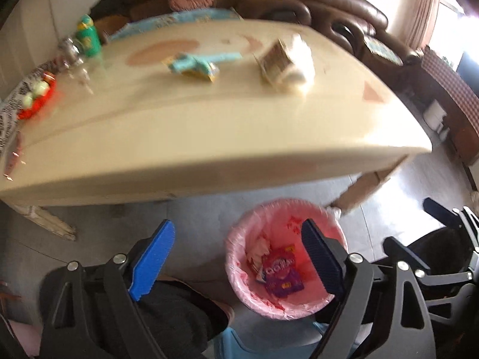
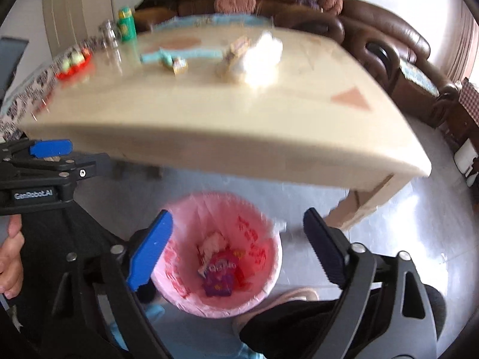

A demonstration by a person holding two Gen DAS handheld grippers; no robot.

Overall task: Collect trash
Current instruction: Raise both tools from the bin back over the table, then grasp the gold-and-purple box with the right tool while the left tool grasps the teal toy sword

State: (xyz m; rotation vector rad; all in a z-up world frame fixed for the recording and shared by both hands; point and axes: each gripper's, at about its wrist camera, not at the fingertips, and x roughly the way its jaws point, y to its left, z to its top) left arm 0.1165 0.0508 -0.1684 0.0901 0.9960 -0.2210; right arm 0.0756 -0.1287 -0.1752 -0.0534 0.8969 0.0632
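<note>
A bin with a pink liner (image 1: 236, 257) (image 2: 269, 257) stands on the floor below the table's front edge. A purple snack wrapper (image 1: 283, 272) (image 2: 218, 275) and crumpled paper lie inside it. My left gripper (image 1: 239, 257) is open and empty above the bin. My right gripper (image 2: 236, 251) is open and empty above the bin too. On the beige table (image 1: 209, 137) (image 2: 209, 131) lie a light blue wrapper (image 1: 194, 65) (image 2: 170, 58), a brown box (image 1: 274, 59) (image 2: 238, 48) and white crumpled tissue (image 1: 301, 59) (image 2: 263, 56).
A green bottle (image 1: 88, 37) (image 2: 126, 24), a glass jar (image 1: 70, 49) (image 2: 108, 33) and a red dish (image 1: 37, 95) (image 2: 73, 65) stand at the table's left. A brown sofa (image 1: 344, 9) (image 2: 383, 30) runs behind. My legs and shoe (image 2: 293, 296) are beside the bin.
</note>
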